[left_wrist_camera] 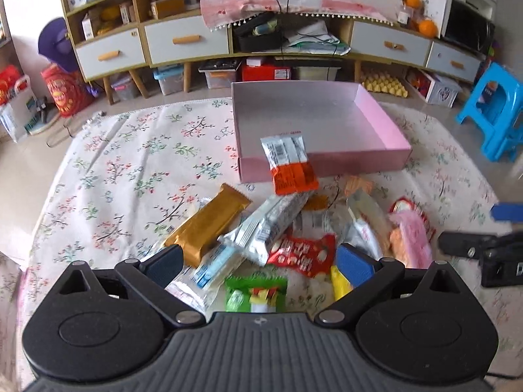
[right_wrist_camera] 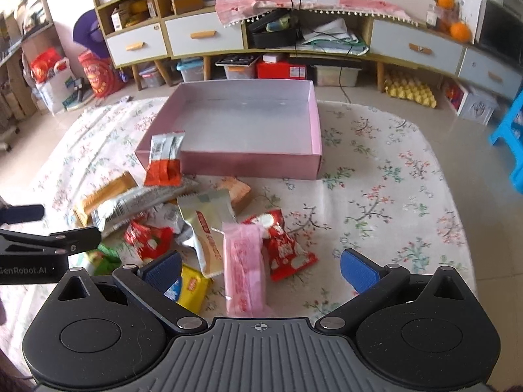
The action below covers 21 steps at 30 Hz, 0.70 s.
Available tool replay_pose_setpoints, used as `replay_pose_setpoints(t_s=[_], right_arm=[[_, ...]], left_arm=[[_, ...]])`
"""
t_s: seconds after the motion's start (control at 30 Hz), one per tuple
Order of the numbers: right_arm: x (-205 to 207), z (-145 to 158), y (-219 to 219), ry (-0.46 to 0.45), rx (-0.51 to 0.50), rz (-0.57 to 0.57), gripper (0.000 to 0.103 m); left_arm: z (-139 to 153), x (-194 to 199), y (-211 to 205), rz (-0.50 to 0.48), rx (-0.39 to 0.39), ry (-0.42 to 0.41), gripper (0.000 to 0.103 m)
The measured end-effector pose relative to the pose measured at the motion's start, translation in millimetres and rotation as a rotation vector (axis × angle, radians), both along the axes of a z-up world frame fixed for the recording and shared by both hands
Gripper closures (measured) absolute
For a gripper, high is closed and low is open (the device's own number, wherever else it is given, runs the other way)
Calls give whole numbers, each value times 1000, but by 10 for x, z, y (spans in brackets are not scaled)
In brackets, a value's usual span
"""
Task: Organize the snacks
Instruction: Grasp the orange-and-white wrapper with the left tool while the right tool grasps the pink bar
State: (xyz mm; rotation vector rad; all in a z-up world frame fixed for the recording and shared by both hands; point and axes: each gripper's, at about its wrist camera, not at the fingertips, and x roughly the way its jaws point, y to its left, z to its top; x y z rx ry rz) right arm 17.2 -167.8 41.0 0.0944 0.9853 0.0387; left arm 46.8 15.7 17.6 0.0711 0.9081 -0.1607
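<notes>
I held both tongs (left_wrist_camera: 258, 263) (right_wrist_camera: 261, 269) wide over mixed snacks (left_wrist_camera: 287, 228); an orange-and-white packet (left_wrist_camera: 289, 165) leaned on the pink box (left_wrist_camera: 327, 160).

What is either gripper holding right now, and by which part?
Nothing. The left gripper and right gripper are both open above the snack pile; the pink packet lies loose between the right fingers.

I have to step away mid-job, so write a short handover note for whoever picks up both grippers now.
Left gripper: open, empty, above the snack pile.
Right gripper: open, empty, over the pink translucent packet.
Shallow pink cardboard box: holds nothing inside; an orange-and-silver sachet leans on its front wall.
Done: nothing boxed.
Left: the gold bar wrapper, red packets, yellow packet and the rest on the floral cloth.
</notes>
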Motion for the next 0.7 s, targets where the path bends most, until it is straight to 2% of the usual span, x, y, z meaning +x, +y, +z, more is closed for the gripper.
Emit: replay_pose_setpoints(t_s=[0.13,0.23,0.33,0.7], right_arm=[[31,-141,-76,-5,74,-28,1],[109,-305,-110,68,158,-41,6],[175,-340,-126,83,224,-54,6],[280,-554,-77,168,196,-76,14]], left_arm=[[-29,132,51,12,-78,-16,5],[-61,263,18,6,-103,-23,12],[-90,402,-32,1,-126,-32,16],[-279,668,-187,4,-171,-35,32]])
